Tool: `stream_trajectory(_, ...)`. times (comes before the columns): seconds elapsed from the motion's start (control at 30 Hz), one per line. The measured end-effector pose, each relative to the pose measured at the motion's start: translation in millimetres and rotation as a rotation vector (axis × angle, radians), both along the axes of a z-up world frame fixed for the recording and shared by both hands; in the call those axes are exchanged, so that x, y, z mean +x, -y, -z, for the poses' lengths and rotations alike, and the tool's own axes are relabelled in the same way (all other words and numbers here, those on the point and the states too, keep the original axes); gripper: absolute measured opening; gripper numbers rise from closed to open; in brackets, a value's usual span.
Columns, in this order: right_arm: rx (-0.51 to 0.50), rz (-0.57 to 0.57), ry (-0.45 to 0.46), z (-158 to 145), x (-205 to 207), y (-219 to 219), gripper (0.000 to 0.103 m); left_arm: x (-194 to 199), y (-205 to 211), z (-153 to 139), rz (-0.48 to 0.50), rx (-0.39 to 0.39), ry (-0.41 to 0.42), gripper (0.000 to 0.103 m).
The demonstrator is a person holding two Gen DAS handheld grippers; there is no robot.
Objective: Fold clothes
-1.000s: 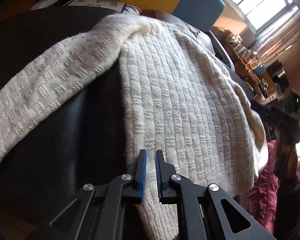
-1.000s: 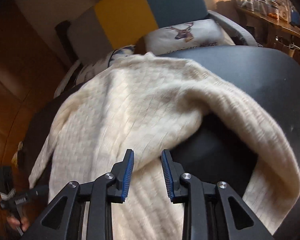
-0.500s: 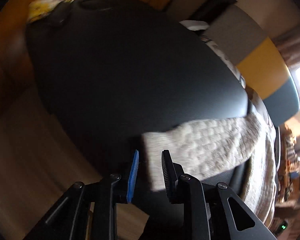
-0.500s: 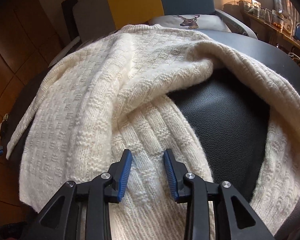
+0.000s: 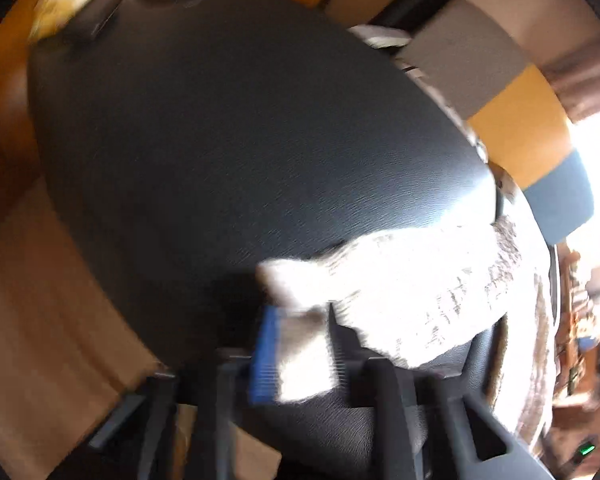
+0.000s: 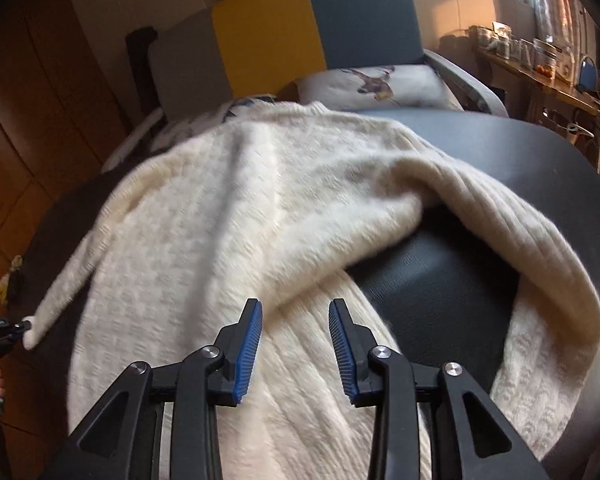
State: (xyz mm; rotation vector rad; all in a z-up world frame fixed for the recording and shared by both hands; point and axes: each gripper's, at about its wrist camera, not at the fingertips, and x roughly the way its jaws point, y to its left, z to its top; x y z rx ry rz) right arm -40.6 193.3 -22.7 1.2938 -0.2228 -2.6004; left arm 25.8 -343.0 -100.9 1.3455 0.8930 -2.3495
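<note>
A cream knit sweater (image 6: pixel 220 220) lies spread on a black leather-like surface (image 6: pixel 440 288). Its left sleeve (image 6: pixel 72 280) stretches out to my left gripper (image 6: pixel 4 326) at the far left edge. In the blurred left wrist view the sleeve cuff (image 5: pixel 300 360) sits between the fingers of my left gripper (image 5: pixel 300 344), which is shut on it. My right gripper (image 6: pixel 295 344) hangs open just above the sweater's lower body, nothing between its fingers. The right sleeve (image 6: pixel 540 248) curves in an arc at the right.
A grey, yellow and blue armchair (image 6: pixel 268 40) with a deer-print cushion (image 6: pixel 380 84) stands behind the surface. A shelf with jars (image 6: pixel 540 56) is at the right. A small yellowish object (image 5: pixel 68 4) lies at the far end. Wooden floor (image 5: pixel 40 300) lies beyond the left edge.
My left gripper swung from over the sweater's body to the left sleeve end and now has the cuff between its fingers. My right gripper shifted slightly over the lower body, still open.
</note>
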Motion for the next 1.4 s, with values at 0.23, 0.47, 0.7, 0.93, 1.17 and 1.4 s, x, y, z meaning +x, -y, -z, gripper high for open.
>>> stream_trajectory(0.23, 0.001, -0.222, 0.000, -20, -87, 91, 0.035, -2, 23, -48, -0.074, -0.095, -0.142, 0.009)
stream_trajectory(0.47, 0.086, -0.395, 0.073, 7, -177, 179, 0.035, -22, 50, -53, -0.061, -0.148, -0.112, 0.010)
stream_trajectory(0.7, 0.199, -0.361, 0.174, 60, -251, 227, 0.035, -63, 66, -58, -0.048, -0.267, -0.096, 0.010)
stream_trajectory(0.93, 0.210, -0.317, 0.105, 70, -261, 242, 0.036, -108, 91, -46, -0.073, -0.401, 0.005, 0.008)
stream_trajectory(1.17, 0.113, -0.330, 0.134, 49, -258, 234, 0.036, -106, 134, -39, -0.146, -0.215, 0.027, 0.008)
stream_trajectory(1.4, 0.047, -0.394, 0.145, 41, -229, 239, 0.036, -67, 145, -28, -0.156, -0.026, 0.041, 0.010)
